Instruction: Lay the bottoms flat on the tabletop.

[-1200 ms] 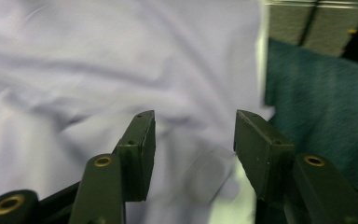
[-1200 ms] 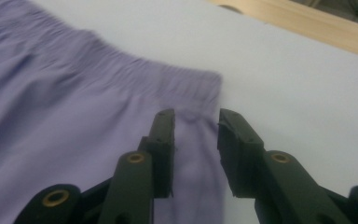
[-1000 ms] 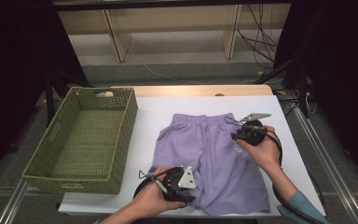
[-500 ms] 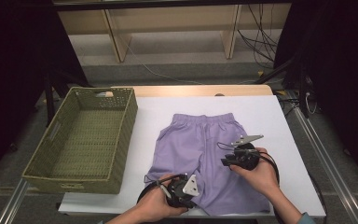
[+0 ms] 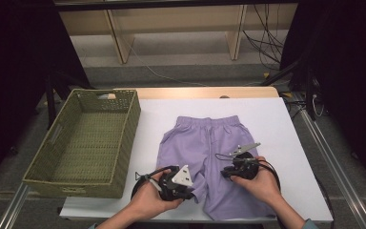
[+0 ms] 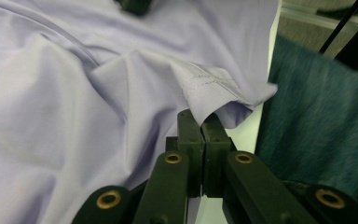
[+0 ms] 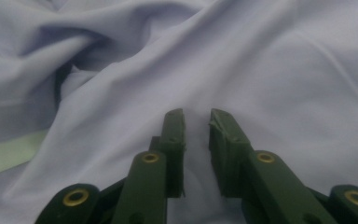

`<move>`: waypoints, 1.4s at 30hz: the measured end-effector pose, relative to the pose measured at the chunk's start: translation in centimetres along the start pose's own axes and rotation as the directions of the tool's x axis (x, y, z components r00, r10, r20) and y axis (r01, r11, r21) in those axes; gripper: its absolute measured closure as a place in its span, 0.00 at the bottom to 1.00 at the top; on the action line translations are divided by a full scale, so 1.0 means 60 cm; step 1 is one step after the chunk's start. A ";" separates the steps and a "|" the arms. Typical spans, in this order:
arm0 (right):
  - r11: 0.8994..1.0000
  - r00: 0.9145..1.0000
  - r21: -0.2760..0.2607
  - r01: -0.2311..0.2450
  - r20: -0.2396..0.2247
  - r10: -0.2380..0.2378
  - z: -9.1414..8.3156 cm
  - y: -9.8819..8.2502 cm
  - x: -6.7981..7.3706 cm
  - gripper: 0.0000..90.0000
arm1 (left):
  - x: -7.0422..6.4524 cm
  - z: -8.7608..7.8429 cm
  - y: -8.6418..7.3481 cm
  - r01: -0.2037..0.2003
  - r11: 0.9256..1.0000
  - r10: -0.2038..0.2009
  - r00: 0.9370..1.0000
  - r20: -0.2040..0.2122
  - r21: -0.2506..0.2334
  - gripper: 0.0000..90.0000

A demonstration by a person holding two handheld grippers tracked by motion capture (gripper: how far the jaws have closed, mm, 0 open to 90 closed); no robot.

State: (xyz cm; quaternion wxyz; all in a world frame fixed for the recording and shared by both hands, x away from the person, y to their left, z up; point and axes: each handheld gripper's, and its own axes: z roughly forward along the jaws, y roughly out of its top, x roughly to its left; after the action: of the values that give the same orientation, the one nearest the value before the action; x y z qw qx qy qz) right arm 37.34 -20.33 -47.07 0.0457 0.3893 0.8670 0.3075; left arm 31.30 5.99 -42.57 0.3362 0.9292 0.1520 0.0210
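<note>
Purple shorts (image 5: 205,140) lie flat on the white table top (image 5: 276,119), waistband at the far side. My left gripper (image 5: 194,192) is at the hem of the left leg, near the table's front edge. In the left gripper view its jaws (image 6: 200,122) have just closed and pinch a fold of the stitched hem (image 6: 214,86). My right gripper (image 5: 225,171) rests on the right leg, pointing left. In the right gripper view its jaws (image 7: 196,116) have just been closing; a narrow gap remains over the smooth cloth (image 7: 270,60), with no fold pinched between the pads.
A green woven basket (image 5: 134,112) stands on the table's left side. A wooden strip (image 5: 195,92) runs along the back edge. Metal rails (image 5: 324,157) flank the table. In the left gripper view the person's dark clothing (image 6: 317,135) lies past the front edge.
The right gripper has come from the waistband's right end toward me onto the right leg. The left gripper has shut on the left hem and lifted it slightly.
</note>
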 end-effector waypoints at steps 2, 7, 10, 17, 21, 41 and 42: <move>1.000 1.000 0.002 0.000 -0.015 0.000 0.002 0.001 0.006 0.85 | 0.001 -0.009 0.001 0.008 1.000 -0.008 1.000 0.001 -0.018 0.98; 0.999 0.995 -0.040 0.013 -0.094 -0.016 -0.004 0.008 0.034 0.83 | -0.006 -0.008 0.001 0.004 1.000 -0.004 1.000 0.007 -0.003 0.98; 0.998 0.991 -0.050 0.043 -0.122 -0.049 -0.005 0.012 0.055 0.81 | -0.013 -0.001 -0.008 -0.035 0.995 0.031 0.998 0.049 0.098 0.98; 0.998 0.981 -0.019 0.060 -0.186 -0.062 0.011 0.017 0.091 0.78 | -0.011 -0.012 -0.039 -0.061 0.994 0.062 0.998 -0.002 0.089 0.72; 0.998 0.980 0.004 0.061 -0.189 -0.059 0.021 0.018 0.100 0.76 | 0.001 -0.030 -0.066 -0.021 0.995 0.027 0.998 -0.060 0.100 0.60; 0.989 0.983 0.115 0.090 -0.167 -0.071 0.035 0.019 0.135 0.99 | 0.038 -0.019 -0.129 0.241 0.946 -0.211 0.965 -0.154 0.217 0.99; 0.990 0.984 0.111 0.087 -0.166 -0.067 0.033 0.020 0.135 0.99 | 0.038 -0.020 -0.129 0.253 0.942 -0.220 0.962 -0.162 0.222 1.00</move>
State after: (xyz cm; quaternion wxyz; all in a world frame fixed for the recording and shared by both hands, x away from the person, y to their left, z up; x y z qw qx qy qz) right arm 33.13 -13.04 -46.71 -0.0361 0.3312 0.8989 0.2847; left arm 31.23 13.06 -46.70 0.2101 0.9345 0.2864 0.0245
